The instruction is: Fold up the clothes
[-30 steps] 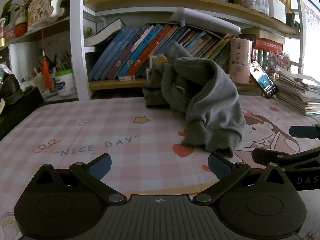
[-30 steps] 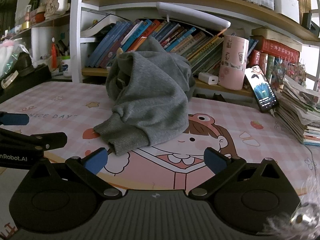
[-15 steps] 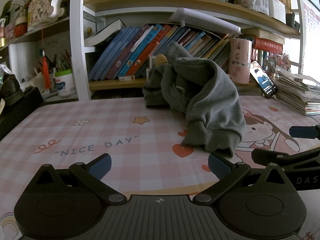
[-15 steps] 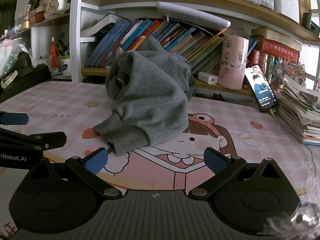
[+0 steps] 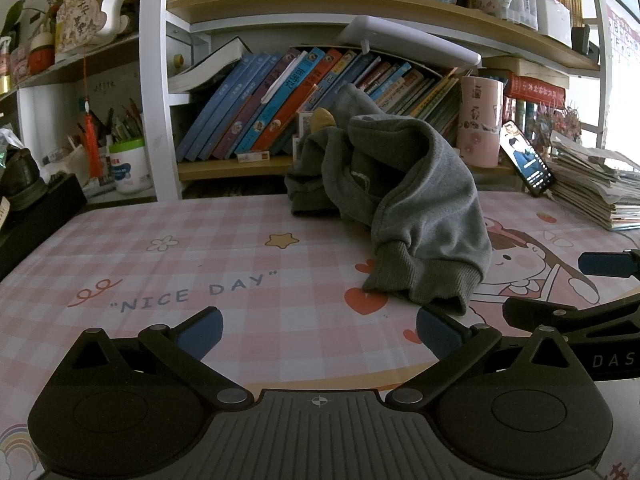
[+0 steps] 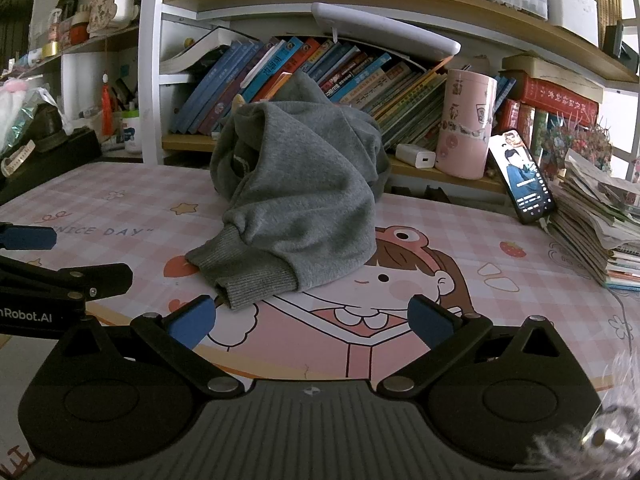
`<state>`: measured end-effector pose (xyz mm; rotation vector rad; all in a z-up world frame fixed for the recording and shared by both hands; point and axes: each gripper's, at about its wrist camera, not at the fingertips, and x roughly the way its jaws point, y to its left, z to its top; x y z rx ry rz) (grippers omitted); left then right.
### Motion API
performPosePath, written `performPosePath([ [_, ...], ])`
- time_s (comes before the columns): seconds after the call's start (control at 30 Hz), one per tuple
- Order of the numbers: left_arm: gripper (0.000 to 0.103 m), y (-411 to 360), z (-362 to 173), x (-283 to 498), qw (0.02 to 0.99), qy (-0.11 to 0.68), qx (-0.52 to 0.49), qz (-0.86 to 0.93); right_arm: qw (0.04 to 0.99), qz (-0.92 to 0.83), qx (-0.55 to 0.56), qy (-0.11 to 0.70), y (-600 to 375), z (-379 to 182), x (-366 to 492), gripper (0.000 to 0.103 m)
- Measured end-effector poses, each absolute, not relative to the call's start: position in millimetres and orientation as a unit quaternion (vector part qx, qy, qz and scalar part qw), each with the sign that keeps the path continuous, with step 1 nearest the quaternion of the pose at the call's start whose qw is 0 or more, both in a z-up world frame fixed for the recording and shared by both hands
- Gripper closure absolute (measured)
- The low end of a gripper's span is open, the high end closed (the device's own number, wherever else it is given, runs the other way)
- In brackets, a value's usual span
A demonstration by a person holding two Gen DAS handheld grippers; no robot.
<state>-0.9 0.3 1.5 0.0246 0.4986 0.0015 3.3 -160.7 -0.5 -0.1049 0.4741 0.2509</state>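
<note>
- Right wrist view: your grey sweatshirt (image 6: pixel 304 196) sits heaped mid-frame on the surface (image 6: pixel 460 248).
- Both hand-held grippers, left (image 5: pixel 318 334) and right (image 6: pixel 310 320), stand spread, empty.
- Soft, floppy; pinch the ribbed cuff (image 6: pixel 256 280).

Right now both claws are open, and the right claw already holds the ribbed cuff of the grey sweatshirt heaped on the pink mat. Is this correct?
Not quite. The right claw is open and holds nothing: in the right wrist view the ribbed cuff lies on the pink mat, just ahead of its left fingertip. The rest stands: the left claw is open too, and the grey sweatshirt is heaped.
</note>
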Motion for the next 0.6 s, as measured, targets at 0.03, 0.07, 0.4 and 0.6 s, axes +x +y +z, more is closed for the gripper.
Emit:
performPosePath([
  [0.03,0.000,0.4,1.5,-0.9,0.969,0.247,0.012,0.001,0.963,0.124,-0.052,0.234,-160.8,-0.3,3.5,0.000],
  [0.07,0.000,0.4,1.4,-0.8,0.969,0.247,0.012,0.000,0.963,0.123,-0.052,0.234,-160.8,-0.2,3.4,0.000],
  [0.4,0.000,-0.4,1.5,-0.4,0.969,0.248,0.013,-0.001,0.964,0.114,-0.058,0.234,-159.0,-0.2,3.1,0.000],
  [0.6,0.000,-0.8,0.8,-0.3,0.969,0.247,0.013,-0.002,0.964,0.112,-0.059,0.234,-158.8,-0.2,3.2,0.000],
])
